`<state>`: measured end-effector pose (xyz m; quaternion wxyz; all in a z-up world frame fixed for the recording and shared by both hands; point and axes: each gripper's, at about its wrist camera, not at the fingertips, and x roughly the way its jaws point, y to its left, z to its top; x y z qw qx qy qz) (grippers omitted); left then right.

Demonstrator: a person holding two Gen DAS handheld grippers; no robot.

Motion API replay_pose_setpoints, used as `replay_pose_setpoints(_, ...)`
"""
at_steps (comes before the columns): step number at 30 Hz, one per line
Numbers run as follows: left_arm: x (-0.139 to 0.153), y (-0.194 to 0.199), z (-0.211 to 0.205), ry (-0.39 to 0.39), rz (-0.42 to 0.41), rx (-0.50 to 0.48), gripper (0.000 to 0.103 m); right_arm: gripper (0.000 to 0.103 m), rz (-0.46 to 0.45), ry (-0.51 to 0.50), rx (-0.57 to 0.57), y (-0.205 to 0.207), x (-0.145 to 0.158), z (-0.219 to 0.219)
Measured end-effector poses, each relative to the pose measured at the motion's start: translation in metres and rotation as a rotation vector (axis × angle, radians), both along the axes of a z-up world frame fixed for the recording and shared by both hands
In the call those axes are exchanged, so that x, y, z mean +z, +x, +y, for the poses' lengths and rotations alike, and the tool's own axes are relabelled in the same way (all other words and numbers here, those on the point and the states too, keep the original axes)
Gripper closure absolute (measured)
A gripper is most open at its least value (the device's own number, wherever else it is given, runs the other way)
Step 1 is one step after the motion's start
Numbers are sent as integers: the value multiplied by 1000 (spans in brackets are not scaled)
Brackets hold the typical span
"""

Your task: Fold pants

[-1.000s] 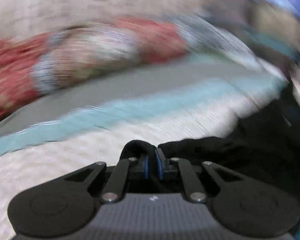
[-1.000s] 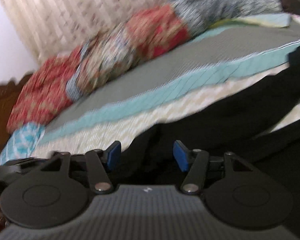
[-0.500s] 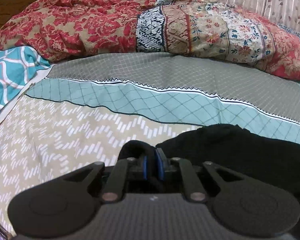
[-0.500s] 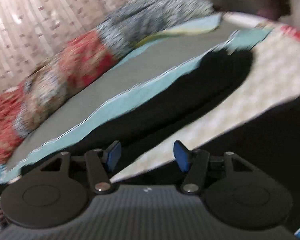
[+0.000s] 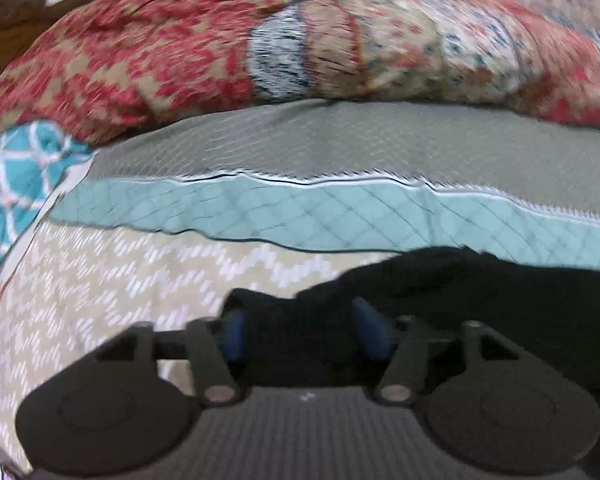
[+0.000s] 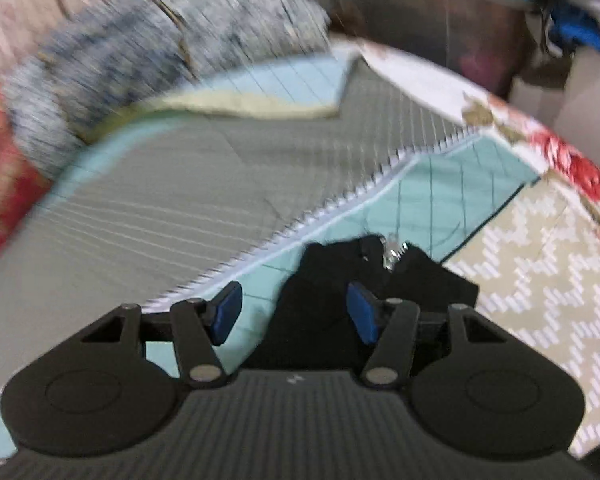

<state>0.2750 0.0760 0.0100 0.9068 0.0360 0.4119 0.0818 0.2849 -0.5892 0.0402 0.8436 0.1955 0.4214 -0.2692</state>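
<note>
Half a second ago the left tool (image 5: pixel 306 332) pinched a fold of the black pants (image 5: pixel 480 292); its jaws have just been opening, and now they stand apart with the dark cloth lying loose between them, not pressed by either blue pad. Meanwhile the right tool (image 6: pixel 296 316) has swung across the bed (image 6: pixel 160 200) from a long stretch of the pants to one of their ends, jaws apart as before and gripping nothing.

Nearest in the left view, the pants lie bunched on the bed's beige zigzag band, running off to the right. In the right view, a black end with a small metal fastener (image 6: pixel 392 254) sits between and just past the pads, over the teal stripe.

Beyond come the grey band and then a heaped red patterned quilt (image 5: pixel 180 52) against the curtain.

This looks like the release after one fold has been laid down. Next, I judge, the right tool must close on the fastener end and the left must take a fresh hold on the edge beside it, both low to the cloth, before the next fold.
</note>
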Motion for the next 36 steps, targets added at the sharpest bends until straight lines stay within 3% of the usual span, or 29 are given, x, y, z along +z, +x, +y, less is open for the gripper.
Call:
replay_pose_setpoints(2,-9,5,-10,59,26,0,51,44,59,17,-24,10,-21,-6)
replay_pose_setpoints(3,-12,5,-13,81,16,4,64,47,53,-26,-18,10,-25,-2)
replay_pose_setpoints(4,-11,5,-14,96,1,11,68,70,61,-74,-8,11,-24,2)
replay_pose_setpoints(5,-8,4,-14,97,-21,27,90,93,72,-99,11,12,-23,4)
replay_pose_setpoints(7,3,0,-9,75,-62,69,95,94,6,-56,7,3,-10,-2)
replay_pose_setpoints(9,20,-13,2,8,-139,108,95,94,-148,31,-28,-21,14,-15)
replay_pose_setpoints(14,59,-69,23,-152,-294,111,95,94,-481,324,-83,-115,63,-52)
replay_pose_setpoints(19,85,-142,36,-238,-400,88,95,94,-612,419,-90,-235,86,-65)
replay_pose_setpoints(24,83,-216,50,-302,-397,70,95,94,-621,461,-237,-358,52,-58)
replay_pose_setpoints(28,56,-264,56,-337,-299,57,93,88,-507,552,-429,-421,-12,-62)
replay_pose_setpoints(29,49,-272,56,-336,-266,56,87,84,-485,573,-492,-435,-29,-63)
replay_pose_setpoints(31,38,-290,56,-299,-207,88,71,84,-563,639,-541,-454,-45,-59)
replay_pose_setpoints(32,36,-297,59,-295,-191,106,63,78,-580,640,-570,-459,-43,-56)
replay_pose_setpoints(34,36,-312,69,-329,-179,137,59,60,-569,503,-579,-456,-23,-43)
replay_pose_setpoints(36,39,-321,85,-363,-174,192,44,58,-568,336,-543,-448,4,-25)
